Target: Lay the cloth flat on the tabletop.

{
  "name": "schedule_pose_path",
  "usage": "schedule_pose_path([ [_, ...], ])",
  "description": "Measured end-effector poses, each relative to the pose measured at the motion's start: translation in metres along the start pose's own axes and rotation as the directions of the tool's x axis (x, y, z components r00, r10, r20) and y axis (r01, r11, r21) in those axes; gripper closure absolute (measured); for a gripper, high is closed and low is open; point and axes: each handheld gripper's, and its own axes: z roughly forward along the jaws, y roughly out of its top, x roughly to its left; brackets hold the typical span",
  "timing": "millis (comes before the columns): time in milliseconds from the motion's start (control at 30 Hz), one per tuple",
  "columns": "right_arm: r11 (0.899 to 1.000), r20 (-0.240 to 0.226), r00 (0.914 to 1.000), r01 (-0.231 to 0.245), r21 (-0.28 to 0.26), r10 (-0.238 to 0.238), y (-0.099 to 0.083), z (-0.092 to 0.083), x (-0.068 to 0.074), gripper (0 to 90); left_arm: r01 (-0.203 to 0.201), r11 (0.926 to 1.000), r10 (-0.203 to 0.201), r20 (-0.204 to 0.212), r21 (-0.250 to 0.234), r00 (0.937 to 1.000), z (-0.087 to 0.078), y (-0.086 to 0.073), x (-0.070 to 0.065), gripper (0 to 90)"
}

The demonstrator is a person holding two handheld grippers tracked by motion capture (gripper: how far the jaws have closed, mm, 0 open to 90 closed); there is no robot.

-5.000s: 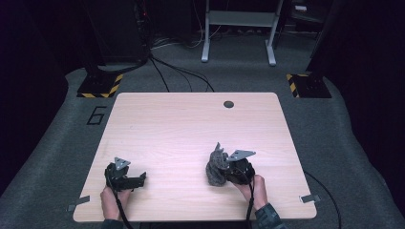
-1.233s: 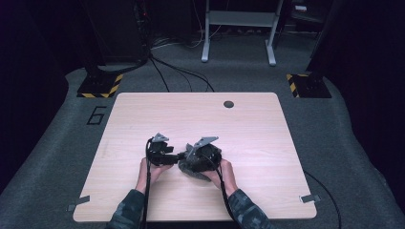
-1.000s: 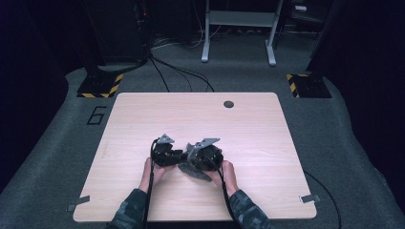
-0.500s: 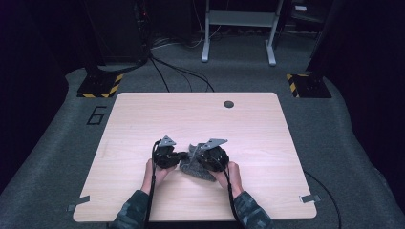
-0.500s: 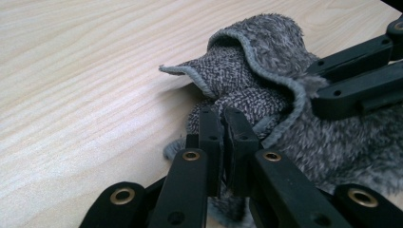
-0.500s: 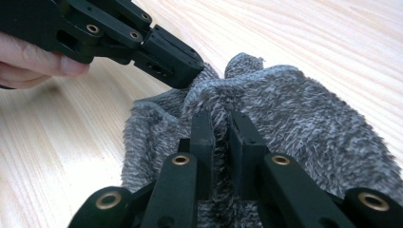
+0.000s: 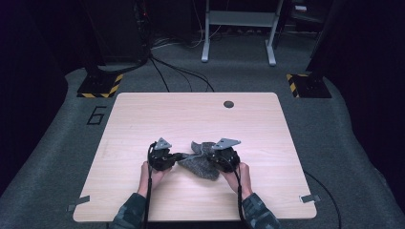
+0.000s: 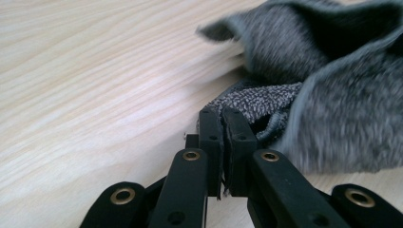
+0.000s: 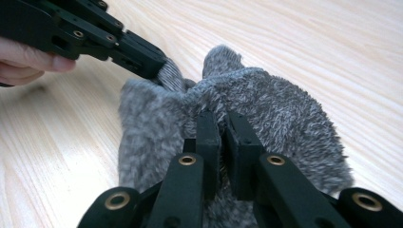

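A grey fluffy cloth (image 7: 199,165) lies bunched on the wooden table (image 7: 191,114), near the front middle. My left gripper (image 7: 180,156) comes at it from the left and is shut on a folded edge of the cloth (image 8: 342,118); its jaws (image 8: 223,118) pinch the terry hem just above the table. My right gripper (image 7: 208,155) is at the cloth's right side. Its jaws (image 9: 221,124) have just been closing and now pinch the cloth (image 9: 285,109) between them. In the right gripper view the left gripper (image 9: 159,71) bites the far edge.
A dark round hole (image 7: 229,104) sits near the table's back edge. Grey tape tabs mark the front corners (image 7: 78,203) (image 7: 310,198). Cables run from both grippers over the table's front edge. Bare wood lies on both sides of the hands.
Both hands came in from the front corners to the middle. In the last second the left jaws closed on the cloth's edge and the right hand drew slightly rightward, pulling the cloth out.
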Motion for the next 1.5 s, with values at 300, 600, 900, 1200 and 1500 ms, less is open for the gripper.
schedule_pose_path([
  [300, 0.999, 0.032, 0.9987, -0.038, -0.028, 0.039, -0.010, -0.016, -0.017, 84.6, 0.008, 0.9998, -0.009, -0.059, -0.020, 0.9982, -0.013, -0.005, 0.006, 87.5],
  [600, 0.996, 0.069, 0.9935, -0.089, -0.026, 0.091, -0.027, -0.025, -0.035, 84.9, 0.004, 1.0000, -0.004, -0.098, 0.002, 0.9951, -0.024, -0.016, 0.008, 87.5],
  [900, 0.987, 0.090, 0.9832, -0.156, -0.040, 0.159, -0.046, -0.036, -0.050, 84.7, 0.036, 0.9993, -0.036, -0.129, 0.000, 0.9910, -0.037, -0.025, 0.020, 87.5],
  [1200, 0.984, 0.124, 0.9765, -0.176, -0.010, 0.176, -0.064, -0.046, -0.058, 83.8, 0.033, 0.9991, -0.029, -0.144, 0.028, 0.9891, -0.039, -0.028, 0.026, 87.4],
  [1500, 0.974, 0.135, 0.9651, -0.217, -0.064, 0.224, -0.074, -0.066, -0.070, 68.2, 0.052, 0.9975, -0.045, -0.125, 0.048, 0.9911, -0.037, -0.027, 0.029, 63.8],
])
